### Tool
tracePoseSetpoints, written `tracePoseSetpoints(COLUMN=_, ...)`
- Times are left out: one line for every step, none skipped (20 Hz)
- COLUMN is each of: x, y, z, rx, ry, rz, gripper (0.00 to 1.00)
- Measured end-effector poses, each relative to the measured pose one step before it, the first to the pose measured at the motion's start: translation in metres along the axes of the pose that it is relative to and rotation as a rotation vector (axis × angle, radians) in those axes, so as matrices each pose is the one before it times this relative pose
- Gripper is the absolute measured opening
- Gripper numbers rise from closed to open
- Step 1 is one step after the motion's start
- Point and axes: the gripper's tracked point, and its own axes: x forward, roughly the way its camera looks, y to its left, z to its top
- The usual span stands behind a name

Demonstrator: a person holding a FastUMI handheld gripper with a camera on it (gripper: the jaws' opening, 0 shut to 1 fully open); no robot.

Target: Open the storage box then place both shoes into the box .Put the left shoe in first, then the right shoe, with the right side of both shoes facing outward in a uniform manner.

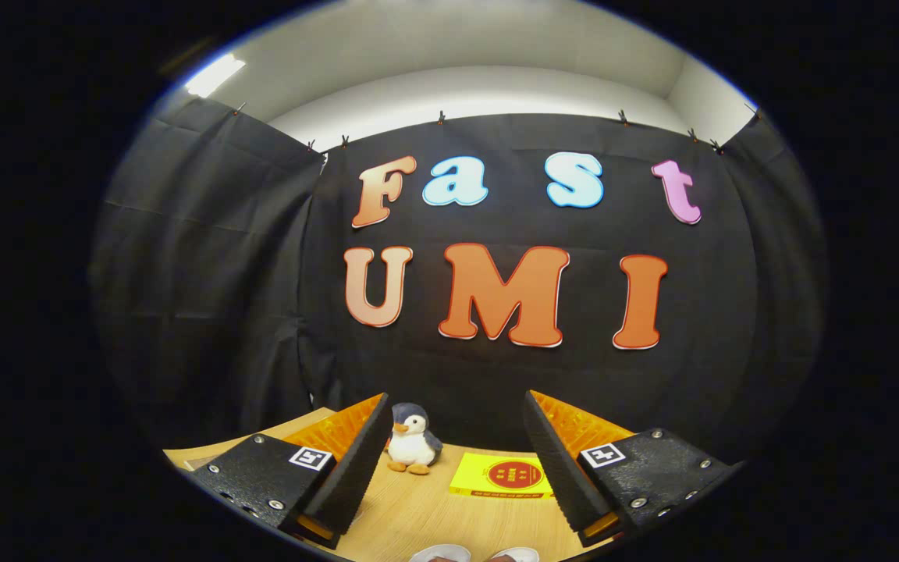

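While the tongs (457, 468) are held level above the counter (410, 511), their two fingers stand wide apart with nothing between them; they grip no object.

Task progress, judged from this view: no step appears to have been carried out. No storage box can be identified, so whether it is open or closed cannot be told. No shoe is held.

Task objects: at the near edge of the counter, below and between the fingers, two pale rounded shapes (440, 553) are cut off by the limit of the view. They may be the toes of the shoes, but too little shows to confirm this or to tell left from right.

Other objects: a plush penguin (412, 449) stands upright toward the far edge of the counter, just ahead of the left finger. A flat yellow box (506, 476) with a red round mark lies beside it, close to the right finger; it looks too flat to be the storage box.

Remaining work: locating and opening the box, then placing the left shoe, then the right.
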Motion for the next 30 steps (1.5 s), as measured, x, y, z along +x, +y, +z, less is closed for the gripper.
tracePoseSetpoints(x=-0.00118, y=0.00735, z=-0.01022, rx=0.01147, ry=0.03229, rz=0.02789, gripper=1.0)
tracePoseSetpoints(x=0.00106, y=0.00954, z=-0.01217, rx=0.01347, ry=0.03359, rz=0.03055, gripper=1.0)
tracePoseSetpoints(x=0.00113, y=0.00802, z=-0.01252, rx=0.01274, ry=0.04183, rz=0.02671, gripper=1.0)
tracePoseSetpoints(x=0.00209, y=0.00578, z=-0.01202, rx=0.01309, ry=0.03644, rz=0.01968, gripper=1.0)
tracePoseSetpoints(x=0.00299, y=0.00647, z=-0.01065, rx=0.01621, ry=0.03039, rz=0.02541, gripper=1.0)
tracePoseSetpoints(x=0.00387, y=0.00985, z=-0.01231, rx=0.02199, ry=0.03637, rz=0.03308, gripper=1.0)
tracePoseSetpoints(x=0.00423, y=0.00891, z=-0.01401, rx=0.03051, ry=0.04581, rz=0.03897, gripper=1.0)
tracePoseSetpoints(x=0.00436, y=0.00716, z=-0.01668, rx=0.04259, ry=0.05265, rz=0.03556, gripper=1.0)
tracePoseSetpoints(x=0.00413, y=0.00695, z=-0.01494, rx=0.05151, ry=0.05634, rz=0.03572, gripper=1.0)
tracePoseSetpoints(x=0.00633, y=0.00695, z=-0.01758, rx=0.05741, ry=0.0571, rz=0.03013, gripper=1.0)
tracePoseSetpoints(x=0.00524, y=0.00443, z=-0.01179, rx=0.05146, ry=0.04265, rz=0.02578, gripper=1.0)
tracePoseSetpoints(x=0.0069, y=0.00242, z=-0.00991, rx=0.04105, ry=0.03799, rz=0.02258, gripper=0.99)
tracePoseSetpoints(x=0.00624, y=0.00222, z=-0.00948, rx=0.03096, ry=0.03254, rz=0.01525, gripper=0.99)
tracePoseSetpoints(x=0.00762, y=0.00191, z=-0.00992, rx=0.01856, ry=0.03112, rz=0.01367, gripper=0.98)
tracePoseSetpoints(x=0.00563, y=0.00204, z=-0.00994, rx=0.01394, ry=0.03251, rz=0.01065, gripper=0.98)
tracePoseSetpoints(x=0.00562, y=0.00333, z=-0.00929, rx=0.01761, ry=0.02772, rz=0.01827, gripper=0.98)
tracePoseSetpoints(x=0.0061, y=0.00423, z=-0.00925, rx=0.02102, ry=0.02891, rz=0.01979, gripper=0.98)
tracePoseSetpoints(x=0.00687, y=0.00501, z=-0.00994, rx=0.02874, ry=0.03099, rz=0.02815, gripper=0.98)
tracePoseSetpoints(x=0.00629, y=0.00526, z=-0.00944, rx=0.03297, ry=0.03288, rz=0.02728, gripper=0.98)
tracePoseSetpoints(x=0.0077, y=0.00545, z=-0.00898, rx=0.04694, ry=0.03466, rz=0.03633, gripper=0.98)
tracePoseSetpoints(x=0.00446, y=0.00354, z=-0.00756, rx=0.04589, ry=0.02495, rz=0.02209, gripper=0.98)
tracePoseSetpoints(x=0.00279, y=0.00275, z=-0.0055, rx=0.02966, ry=0.01367, rz=0.01475, gripper=0.98)
tracePoseSetpoints(x=0.00668, y=-0.00066, z=-0.00502, rx=0.00922, ry=0.01586, rz=-0.00009, gripper=0.98)
tracePoseSetpoints(x=0.00782, y=-0.00243, z=-0.00424, rx=-0.00185, ry=0.01655, rz=-0.00139, gripper=0.98)
tracePoseSetpoints(x=0.00809, y=-0.00308, z=-0.00225, rx=-0.00314, ry=0.01469, rz=0.00043, gripper=0.97)
tracePoseSetpoints(x=0.00729, y=-0.00139, z=-0.00333, rx=0.00059, ry=0.01383, rz=0.00245, gripper=0.98)
tracePoseSetpoints(x=0.00568, y=-0.00093, z=-0.00596, rx=0.00826, ry=0.01653, rz=0.00294, gripper=0.98)
tracePoseSetpoints(x=0.00706, y=-0.00029, z=-0.00468, rx=0.02744, ry=0.01877, rz=0.01674, gripper=0.98)
tracePoseSetpoints(x=0.00605, y=0.00026, z=-0.00318, rx=0.04278, ry=0.01619, rz=0.018, gripper=0.98)
tracePoseSetpoints(x=-0.00151, y=0.00079, z=-0.00006, rx=0.03675, ry=0.00392, rz=0.02239, gripper=0.98)
